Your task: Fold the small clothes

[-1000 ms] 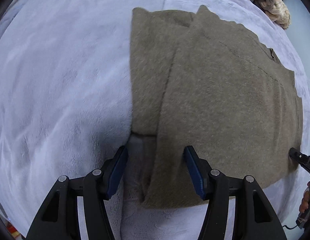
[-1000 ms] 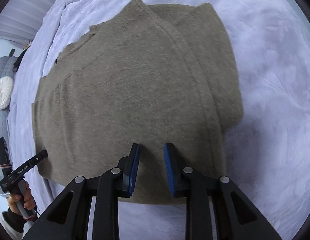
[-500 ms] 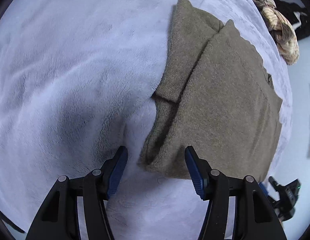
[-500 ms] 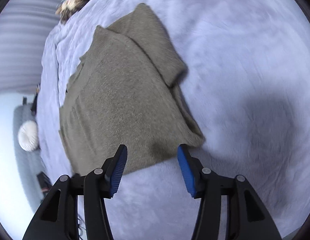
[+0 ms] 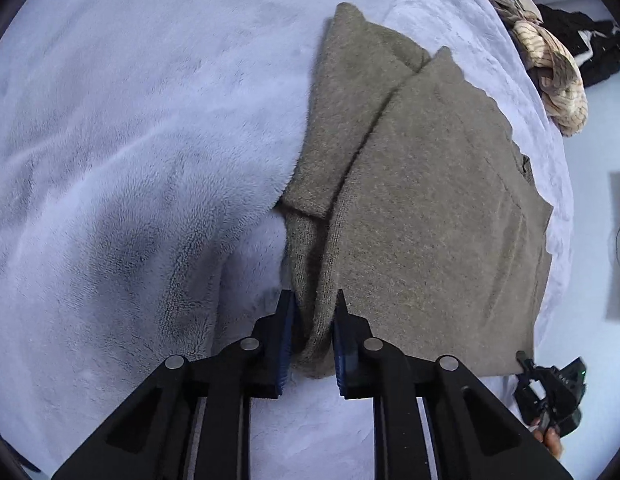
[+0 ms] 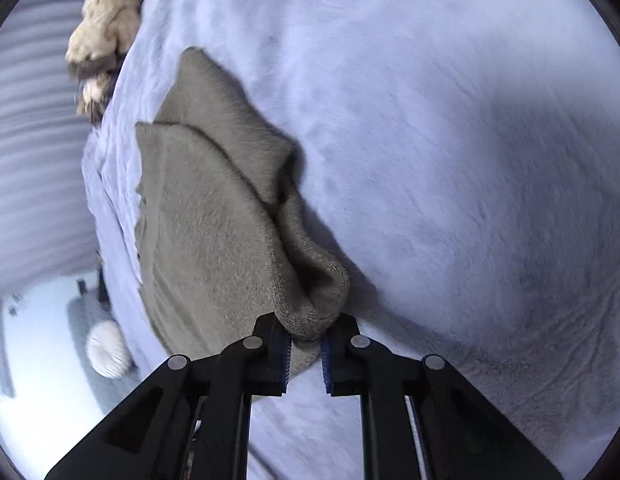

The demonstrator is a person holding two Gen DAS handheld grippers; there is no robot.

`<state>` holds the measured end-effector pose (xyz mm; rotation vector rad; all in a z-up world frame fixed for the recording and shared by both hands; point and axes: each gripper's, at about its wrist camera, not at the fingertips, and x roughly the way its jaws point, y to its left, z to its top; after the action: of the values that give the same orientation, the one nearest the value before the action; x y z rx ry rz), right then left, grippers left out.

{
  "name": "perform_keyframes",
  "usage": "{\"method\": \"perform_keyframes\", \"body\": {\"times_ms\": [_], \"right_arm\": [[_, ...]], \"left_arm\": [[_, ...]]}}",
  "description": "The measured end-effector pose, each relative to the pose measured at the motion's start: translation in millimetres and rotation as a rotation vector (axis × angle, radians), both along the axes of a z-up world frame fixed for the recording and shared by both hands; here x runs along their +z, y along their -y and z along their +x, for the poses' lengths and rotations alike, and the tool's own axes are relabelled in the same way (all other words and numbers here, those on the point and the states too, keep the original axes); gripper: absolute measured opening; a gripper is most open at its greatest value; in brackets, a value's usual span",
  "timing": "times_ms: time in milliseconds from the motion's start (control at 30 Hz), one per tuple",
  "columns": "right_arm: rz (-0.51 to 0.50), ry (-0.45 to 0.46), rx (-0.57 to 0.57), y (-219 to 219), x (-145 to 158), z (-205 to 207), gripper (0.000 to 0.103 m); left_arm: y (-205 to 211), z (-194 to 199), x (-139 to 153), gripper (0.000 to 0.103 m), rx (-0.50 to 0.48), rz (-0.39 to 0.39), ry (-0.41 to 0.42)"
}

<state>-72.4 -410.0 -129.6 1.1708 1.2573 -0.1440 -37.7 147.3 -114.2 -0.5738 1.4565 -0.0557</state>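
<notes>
Roughly midway: your left gripper (image 5: 313,334) and right gripper (image 6: 306,338) have just clamped the half-folded sweater's (image 5: 421,200) 6 o'clock hem corners, cross-fold pending.

the right tool (image 6: 306,344) had just been closing and pinched a bunched corner of the sweater (image 6: 214,232) between its blue pads. the sweater lay folded on the blanket (image 6: 449,140). a tan garment (image 6: 106,28) sat heaped at the blanket's far edge.
</notes>
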Motion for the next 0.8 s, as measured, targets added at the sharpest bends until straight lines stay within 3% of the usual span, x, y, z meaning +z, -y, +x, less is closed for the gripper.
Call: {"method": "perform_keyframes", "body": {"times_ms": [167,233,333,567,800], "right_arm": [[-0.202,0.043,0.21,-14.2,38.4,11.5,0.012],[-0.277,0.021,0.283,-20.1,37.7,16.0,0.012],[-0.342,-0.043,0.358,-28.6,20.8,23.8,0.013],[-0.371,-0.08,0.362,-23.9,26.8,19.8,0.019],[-0.375,-0.08,0.322,-19.6,44.9,2.2,0.02]], "left_arm": [[6.2,-5.5,6.9,0.019,-0.086,0.083,0.027],[2.5,-7.6,-4.6,0.019,-0.1,0.13,-0.005],[-0.5,-11.0,-9.6,0.019,-0.089,0.127,-0.013],[9.6,-12.8,18.3,0.019,-0.154,0.248,0.023],[16.2,10.1,55.5,0.019,-0.153,0.257,0.135]]}}
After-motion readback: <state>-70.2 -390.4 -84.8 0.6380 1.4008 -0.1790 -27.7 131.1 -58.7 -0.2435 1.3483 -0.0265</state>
